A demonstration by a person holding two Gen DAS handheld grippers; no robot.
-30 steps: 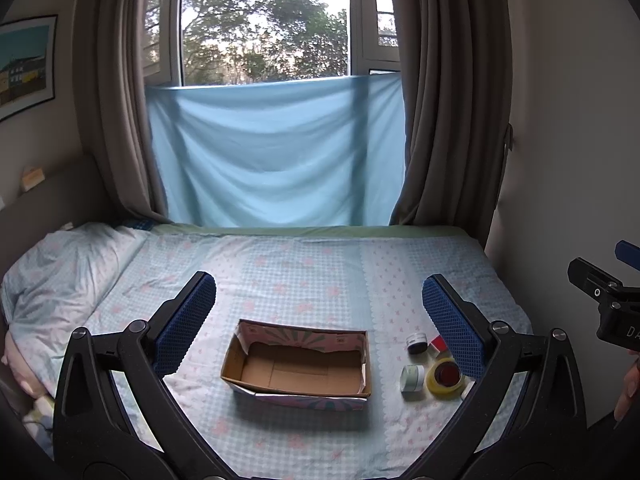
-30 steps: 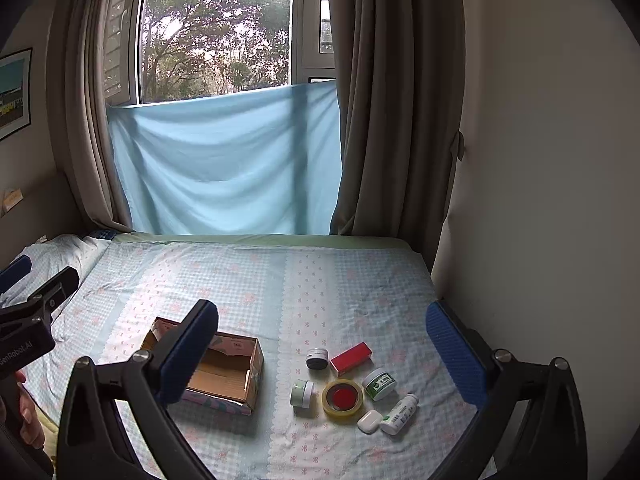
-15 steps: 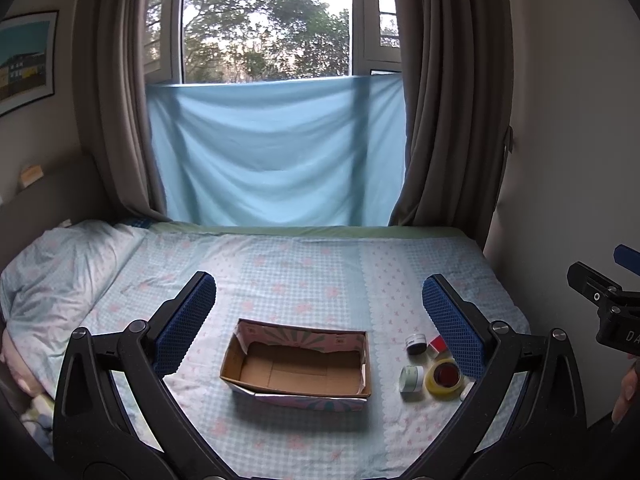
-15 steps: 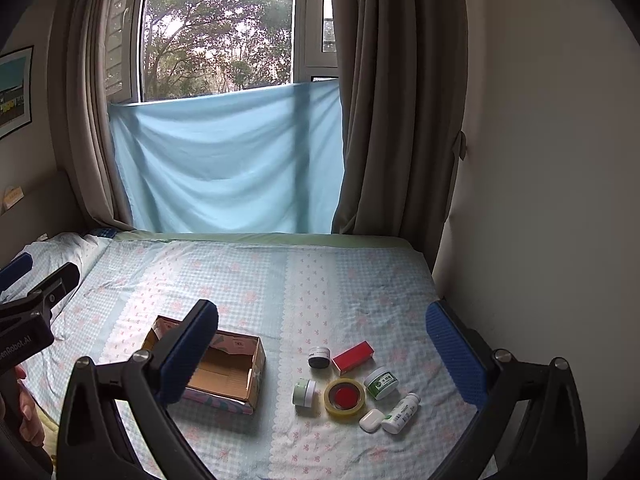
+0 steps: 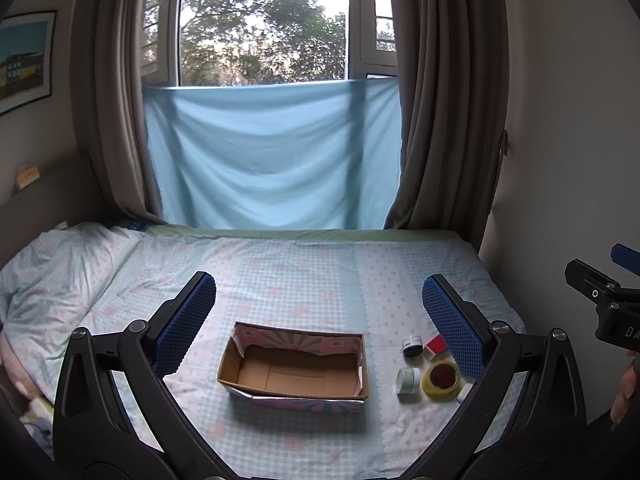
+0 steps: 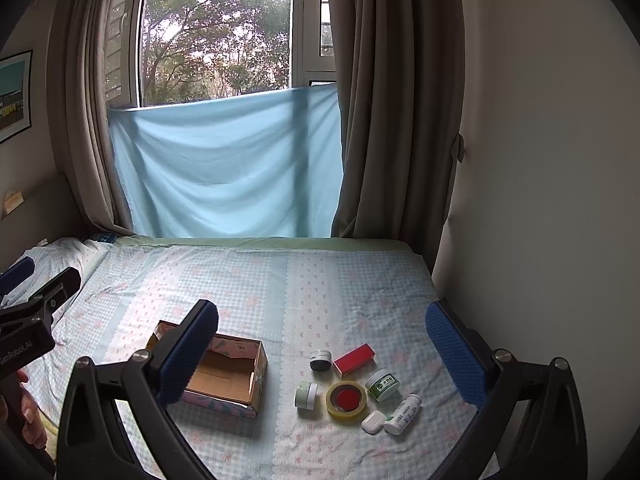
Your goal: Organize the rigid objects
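Observation:
An open, empty cardboard box (image 5: 296,368) lies on the bed; it also shows in the right wrist view (image 6: 224,376). To its right lie small objects: a dark jar (image 6: 321,360), a red box (image 6: 354,358), a pale green jar on its side (image 6: 306,395), a yellow tape roll (image 6: 346,401), a green-labelled jar (image 6: 383,385), a white case (image 6: 373,422) and a white bottle (image 6: 403,414). My left gripper (image 5: 318,320) is open and empty, above the box. My right gripper (image 6: 320,344) is open and empty, above the objects.
The bed (image 6: 280,280) has a checked blue sheet, with a pillow (image 5: 52,272) at the left. A wall (image 6: 540,200) runs along the bed's right side. Curtains and a blue cloth (image 5: 272,160) hang at the far end.
Both views have shifted only slightly. The box and the objects lie where they were.

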